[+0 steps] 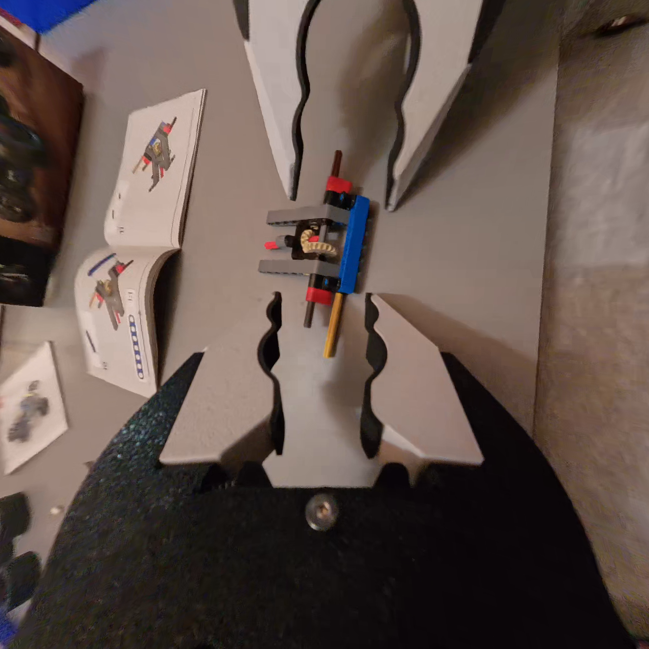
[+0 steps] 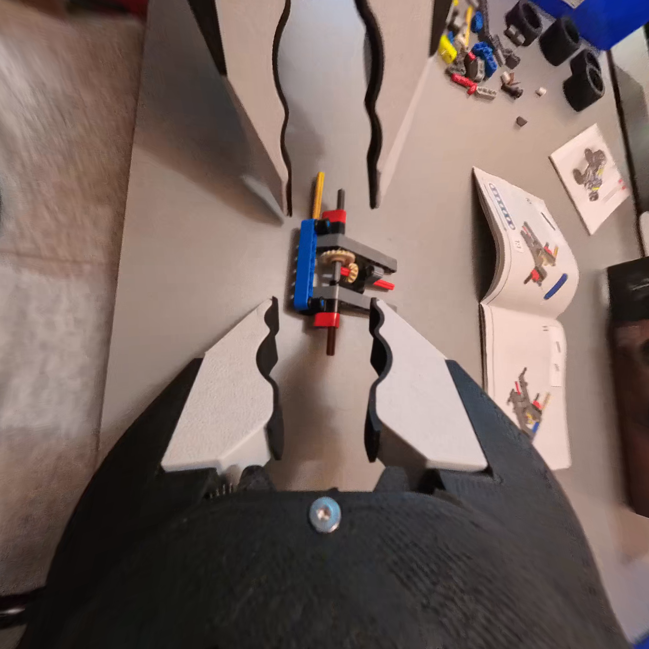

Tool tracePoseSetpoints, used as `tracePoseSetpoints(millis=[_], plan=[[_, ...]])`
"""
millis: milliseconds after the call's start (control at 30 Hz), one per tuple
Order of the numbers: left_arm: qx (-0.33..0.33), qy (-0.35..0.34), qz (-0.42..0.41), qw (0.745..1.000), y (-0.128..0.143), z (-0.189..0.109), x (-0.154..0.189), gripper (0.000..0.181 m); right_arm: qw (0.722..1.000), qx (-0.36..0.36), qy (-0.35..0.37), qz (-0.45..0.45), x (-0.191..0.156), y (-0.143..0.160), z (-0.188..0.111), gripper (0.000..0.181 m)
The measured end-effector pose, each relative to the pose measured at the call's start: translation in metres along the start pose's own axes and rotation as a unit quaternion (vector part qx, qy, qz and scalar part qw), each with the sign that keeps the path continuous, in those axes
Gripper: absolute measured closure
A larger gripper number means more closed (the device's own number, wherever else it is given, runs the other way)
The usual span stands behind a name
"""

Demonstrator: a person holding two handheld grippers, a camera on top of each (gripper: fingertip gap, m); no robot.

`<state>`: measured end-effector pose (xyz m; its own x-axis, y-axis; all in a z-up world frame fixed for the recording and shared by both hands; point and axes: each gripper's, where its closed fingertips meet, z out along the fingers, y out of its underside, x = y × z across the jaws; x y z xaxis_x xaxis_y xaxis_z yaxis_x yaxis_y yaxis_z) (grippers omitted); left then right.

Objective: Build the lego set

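Observation:
A small lego assembly (image 1: pixel 323 242) lies on the grey table between the two grippers: a blue beam (image 1: pixel 355 244), two grey beams, tan gears, red bushes, a dark axle and a yellow axle (image 1: pixel 333 325). It also shows in the right wrist view (image 2: pixel 333 270). My left gripper (image 1: pixel 323 296) is open and empty, its tips flanking the near end of the axles. My right gripper (image 2: pixel 323 302) is open and empty, its right tip over the near grey beam. Each gripper shows opposite the other (image 1: pixel 342 200) (image 2: pixel 332 207).
An open instruction booklet (image 1: pixel 140 228) lies left of the assembly, also in the right wrist view (image 2: pixel 526 298). A loose leaflet (image 2: pixel 590 179) lies beyond. Loose lego parts (image 2: pixel 474 59) and black tyres (image 2: pixel 562 45) sit at the far right. The table edge (image 1: pixel 548 246) borders carpet. About 5 centimetres separates my left fingertips from my right.

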<state>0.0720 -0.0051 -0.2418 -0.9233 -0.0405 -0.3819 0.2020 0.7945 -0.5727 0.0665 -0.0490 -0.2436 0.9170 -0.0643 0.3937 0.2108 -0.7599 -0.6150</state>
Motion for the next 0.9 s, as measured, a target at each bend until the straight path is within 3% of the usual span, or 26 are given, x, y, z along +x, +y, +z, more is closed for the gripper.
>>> tracePoseSetpoints(millis=[33,267,467,633,833,900], plan=[[-0.002,-0.014,0.016,1.000,0.002,0.001,0.002,0.135,1.000,-0.005,0.015,-0.020,0.000,0.001,0.001,0.137],[0.001,-0.080,0.082,0.993,-0.003,0.011,0.000,0.158,0.995,0.007,0.047,-0.086,0.000,-0.002,0.007,0.157],[0.005,-0.133,0.128,0.983,-0.005,0.016,-0.007,0.162,0.983,0.014,0.104,-0.148,0.003,0.001,0.007,0.166],[0.016,-0.158,0.144,0.977,-0.007,0.019,-0.016,0.166,0.980,0.013,0.128,-0.154,0.012,0.004,0.008,0.166],[0.053,-0.214,0.152,0.964,-0.009,0.016,-0.027,0.156,0.972,0.034,0.163,-0.166,0.019,0.004,0.009,0.167],[0.060,-0.214,0.149,0.964,-0.009,0.016,-0.027,0.162,0.973,0.043,0.163,-0.156,0.019,0.003,0.009,0.167]])
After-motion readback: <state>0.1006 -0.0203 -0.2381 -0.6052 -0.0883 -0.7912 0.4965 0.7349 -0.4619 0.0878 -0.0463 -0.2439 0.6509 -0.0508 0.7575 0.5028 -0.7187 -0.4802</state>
